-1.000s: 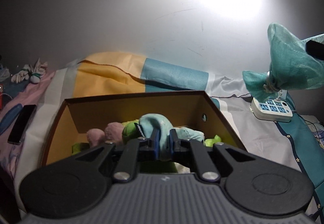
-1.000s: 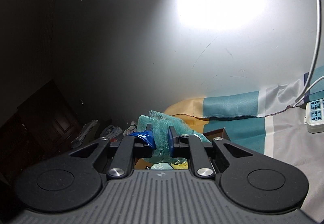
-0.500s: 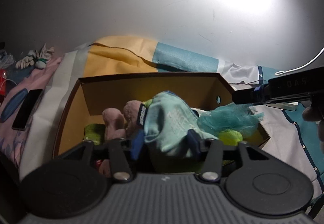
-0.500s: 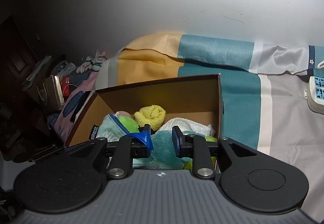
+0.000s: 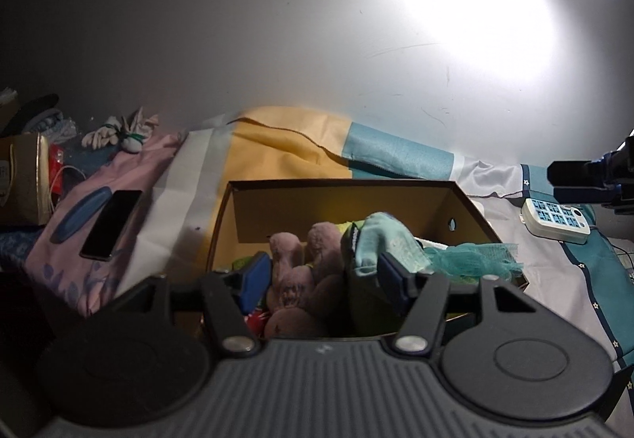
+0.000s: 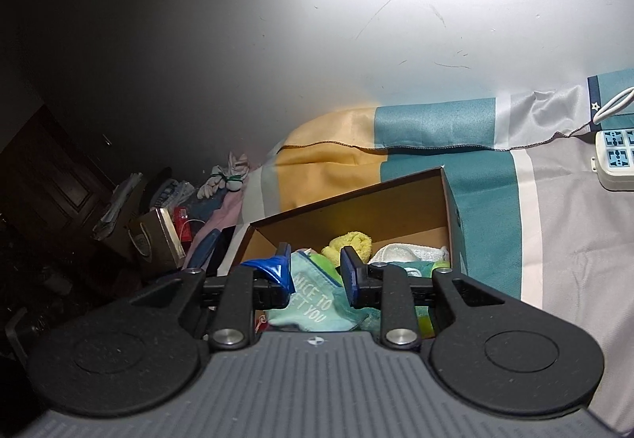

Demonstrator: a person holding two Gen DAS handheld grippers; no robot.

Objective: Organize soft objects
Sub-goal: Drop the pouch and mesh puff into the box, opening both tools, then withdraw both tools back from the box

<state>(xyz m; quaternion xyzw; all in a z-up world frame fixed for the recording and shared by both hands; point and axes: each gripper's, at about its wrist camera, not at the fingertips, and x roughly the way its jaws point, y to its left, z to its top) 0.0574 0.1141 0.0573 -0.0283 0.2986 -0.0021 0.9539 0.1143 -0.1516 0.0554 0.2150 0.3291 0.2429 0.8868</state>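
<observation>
A brown cardboard box stands on the bed and holds soft things: a pink plush toy, a pale teal cloth, a teal mesh pouf at its right rim. My left gripper is open just above the box's near edge, its jaws either side of the plush, empty. The right wrist view shows the box with a yellow towel roll, a white towel and the printed teal cloth. My right gripper is open above the box, empty.
A striped yellow, teal and grey bedsheet covers the bed against a white wall. A black phone lies left of the box. A white power strip lies to the right. Clutter and a gold box sit far left.
Both grippers opened. The left let the teal cloth go into the box; the right let the mesh pouf drop at the box's right rim and pulled back.
</observation>
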